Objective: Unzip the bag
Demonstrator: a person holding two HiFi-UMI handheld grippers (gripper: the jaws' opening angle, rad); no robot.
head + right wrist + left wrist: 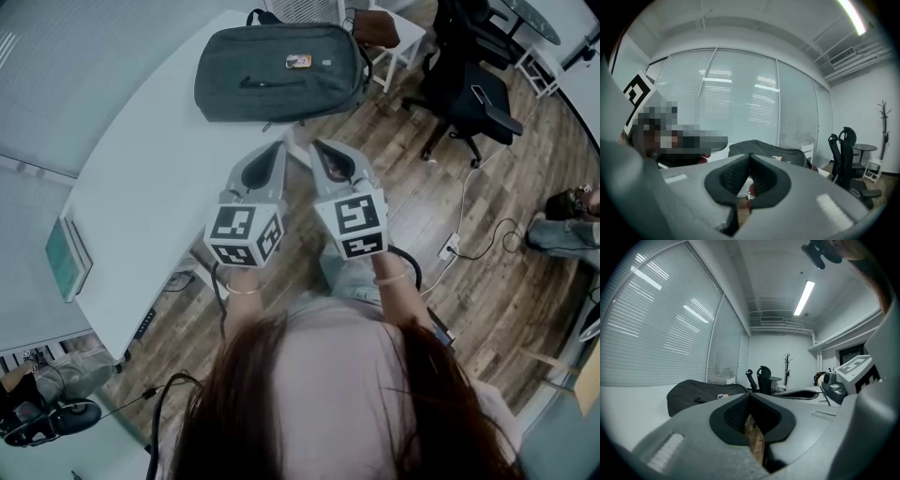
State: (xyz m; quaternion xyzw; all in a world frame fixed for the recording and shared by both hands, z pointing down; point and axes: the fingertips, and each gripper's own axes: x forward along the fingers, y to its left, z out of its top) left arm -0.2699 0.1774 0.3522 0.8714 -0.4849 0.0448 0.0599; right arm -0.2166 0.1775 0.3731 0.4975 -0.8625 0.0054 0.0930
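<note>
Not started. Closed-looking bag [279, 73] flat on worktop [141, 187], untouched. Left gripper [278, 150] and right gripper [319, 150] held well short of it, jaws together, empty. Whole unzip left.

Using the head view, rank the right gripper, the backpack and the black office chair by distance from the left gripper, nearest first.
1. right gripper, right alongside.
2. backpack, ahead on the table.
3. black office chair, beyond the table, far right.

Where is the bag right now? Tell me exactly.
In the head view the bag lies flat on the white table, at its far end, just ahead of the left gripper and the right gripper, neither touching it.
</note>
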